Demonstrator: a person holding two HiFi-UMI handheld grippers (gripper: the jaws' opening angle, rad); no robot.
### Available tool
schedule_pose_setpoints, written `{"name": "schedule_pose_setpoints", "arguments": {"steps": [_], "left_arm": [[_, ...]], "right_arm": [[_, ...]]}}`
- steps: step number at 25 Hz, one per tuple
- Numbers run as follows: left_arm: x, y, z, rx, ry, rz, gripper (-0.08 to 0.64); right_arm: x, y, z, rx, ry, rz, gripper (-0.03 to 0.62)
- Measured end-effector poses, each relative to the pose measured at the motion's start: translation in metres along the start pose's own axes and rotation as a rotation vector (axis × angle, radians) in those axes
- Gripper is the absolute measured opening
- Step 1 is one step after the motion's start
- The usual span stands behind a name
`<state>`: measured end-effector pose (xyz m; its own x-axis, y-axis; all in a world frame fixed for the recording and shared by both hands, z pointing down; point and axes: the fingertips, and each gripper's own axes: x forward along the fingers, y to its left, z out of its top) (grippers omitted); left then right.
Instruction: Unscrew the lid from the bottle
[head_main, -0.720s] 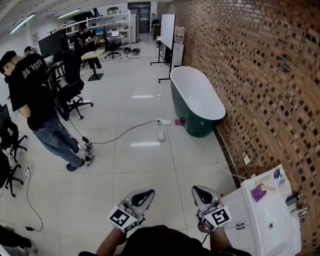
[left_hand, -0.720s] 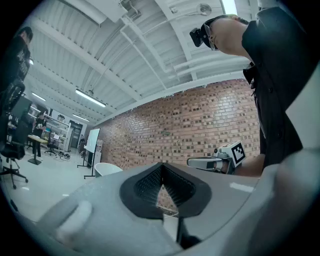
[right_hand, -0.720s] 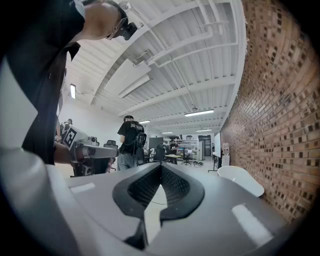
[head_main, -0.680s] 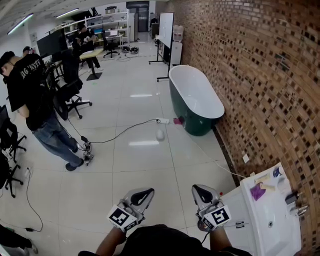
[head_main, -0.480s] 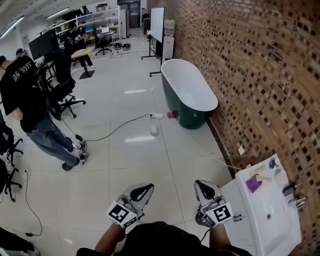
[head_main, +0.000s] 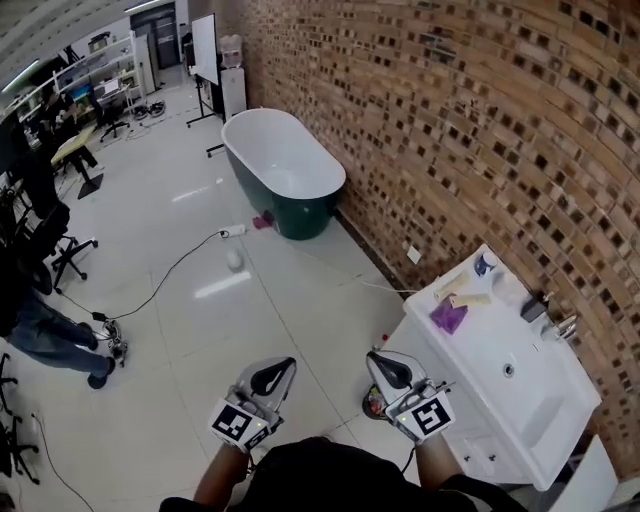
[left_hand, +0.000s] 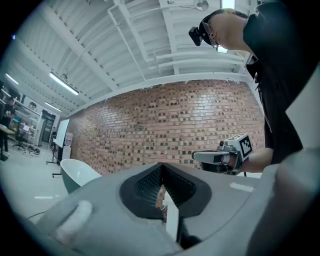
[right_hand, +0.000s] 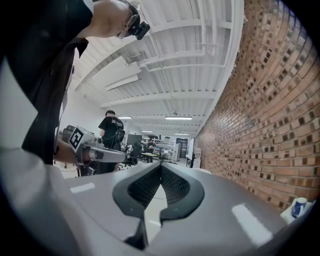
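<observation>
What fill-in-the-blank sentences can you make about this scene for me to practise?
1. The left gripper and the right gripper are both ____ and hold nothing.
2. The wall behind the bathtub is made of ____.
3. The colour of the cloth on the sink is ____.

Missing words: shut; brick; purple.

A: State of the left gripper (head_main: 280, 370)?
B: Jaws together, nothing between them. Held level, pointing ahead.
A: And the right gripper (head_main: 381, 364)?
B: Jaws closed, empty, level (marker cube facing up). The two sit side by side, apart, with the left forearm (head_main: 215, 478) and right forearm (head_main: 432, 462) behind them.
</observation>
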<state>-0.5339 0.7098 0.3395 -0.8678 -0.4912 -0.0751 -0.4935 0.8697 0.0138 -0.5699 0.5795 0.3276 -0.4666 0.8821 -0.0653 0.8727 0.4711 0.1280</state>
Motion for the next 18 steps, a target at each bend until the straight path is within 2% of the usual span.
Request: {"name": "schedule_pose_setpoints", "arguments": {"steps": [5, 9, 13, 15, 18], "left_arm": [[0.06, -0.051, 0.0, -0.005, -0.012, -0.189, 0.003], [0.074, -0.071, -0.004, -0.019, 0.023, -0.303, 0.003], [0.088, -0.078, 0.011, -0.007, -0.004, -0.398, 0.003], [0.095, -0.088, 0.016, -0.011, -0.003, -0.476, 0.003], [0.099, -0.105, 0.013, 0.001, 0.015, -0.582, 0.003]], "right_arm": [[-0.05, -0.041, -0.01, -0.012, 0.036, -0.147, 0.006], [-0.073, -0.036, -0.008, 0.005, 0.043, -0.229, 0.006], [-0.09, -0.041, 0.001, 0.004, 0.031, -0.356, 0.006], [-0.105, -0.038, 0.008, 0.019, 0.022, -0.426, 0.006], [-0.121, -0.035, 0.004, 0.019, 0.061, -0.524, 0.005]]}}
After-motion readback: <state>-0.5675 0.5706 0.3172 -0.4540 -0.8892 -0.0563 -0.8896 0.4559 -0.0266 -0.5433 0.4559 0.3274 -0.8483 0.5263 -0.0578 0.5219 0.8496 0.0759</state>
